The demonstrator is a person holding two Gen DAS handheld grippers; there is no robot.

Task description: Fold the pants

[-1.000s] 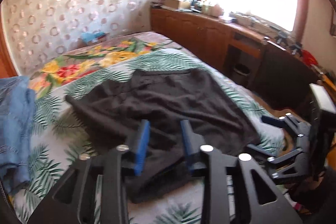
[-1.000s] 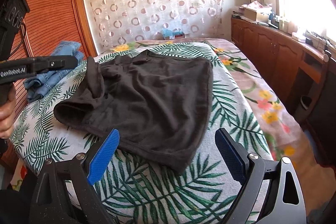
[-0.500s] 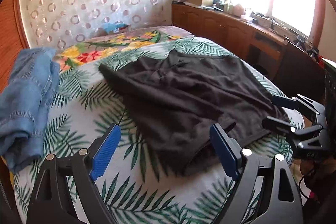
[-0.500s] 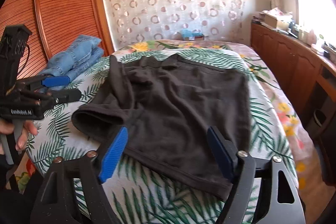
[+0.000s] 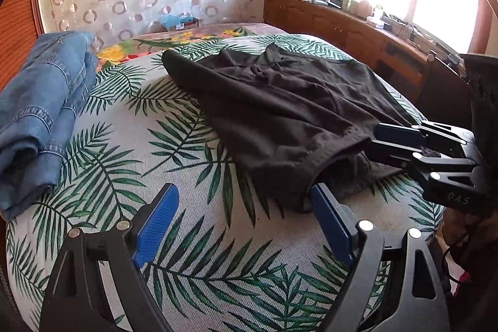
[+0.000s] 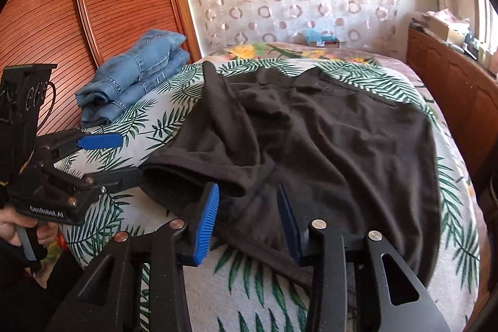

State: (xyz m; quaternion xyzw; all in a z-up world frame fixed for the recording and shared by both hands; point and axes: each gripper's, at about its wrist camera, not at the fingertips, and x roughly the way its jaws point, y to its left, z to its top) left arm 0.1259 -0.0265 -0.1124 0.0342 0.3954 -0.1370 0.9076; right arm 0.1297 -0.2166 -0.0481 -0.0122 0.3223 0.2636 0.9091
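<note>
Left gripper [image 5: 244,220]: fingers spread wide, empty, hovering over bare bedspread just short of the black shorts' [image 5: 286,111] near leg hem. Right gripper [image 6: 247,215]: fingers partly open, straddling the hem of the other leg; grip not confirmed. Shorts lie rumpled mid-bed [image 5: 130,145], one leg opening gaping, waistband toward the headboard end. Fabric looks light, limp, non-slippery; judged to drape and bunch when lifted. Best hold: stitched hem corners, both layers pinched together. Folded jeans [image 5: 40,111] sit apart, beside the wardrobe.
</note>
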